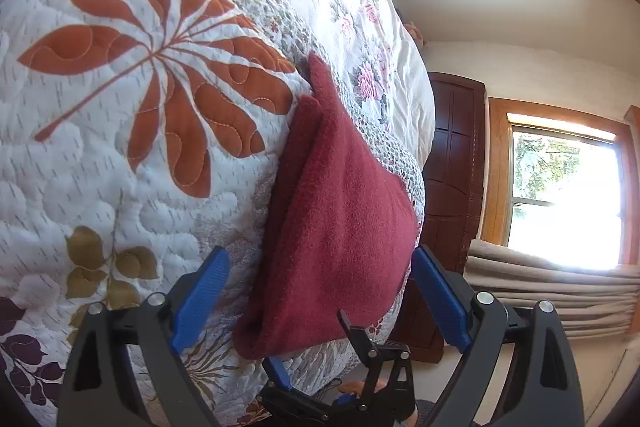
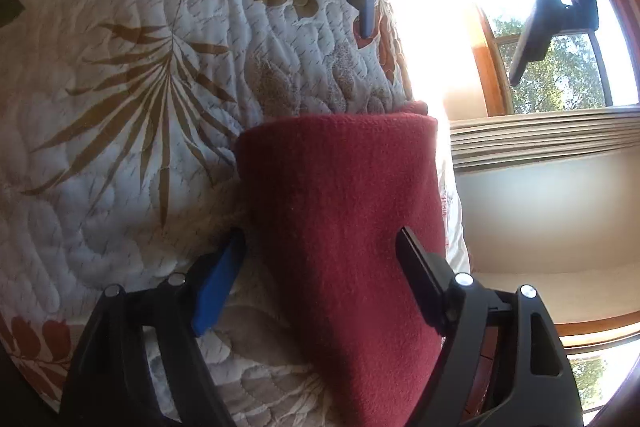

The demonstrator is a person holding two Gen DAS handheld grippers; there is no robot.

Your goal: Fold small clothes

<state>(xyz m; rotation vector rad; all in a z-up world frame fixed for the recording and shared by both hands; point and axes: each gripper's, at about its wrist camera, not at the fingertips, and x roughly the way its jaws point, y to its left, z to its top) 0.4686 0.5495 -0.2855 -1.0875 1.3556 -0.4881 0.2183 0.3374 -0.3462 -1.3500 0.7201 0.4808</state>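
A folded maroon fleece cloth (image 1: 336,211) lies on a quilted leaf-print bedspread (image 1: 120,155), close to the bed's edge. My left gripper (image 1: 320,263) is open, with its blue pads on either side of one end of the cloth. In the right wrist view the same cloth (image 2: 340,211) runs between the spread fingers of my right gripper (image 2: 320,239), which is also open. The left gripper (image 2: 440,55) shows at the top of that view, past the cloth's far folded edge. At the bottom of the left wrist view, the right gripper (image 1: 312,347) sits at the cloth's near end.
A white floral sheet (image 1: 372,39) lies beyond the quilt. Past the bed's edge are a dark wooden door (image 1: 452,167), a bright window (image 1: 560,195) with a bunched blind beneath it, and pale walls. Strong sunlight washes out part of both views.
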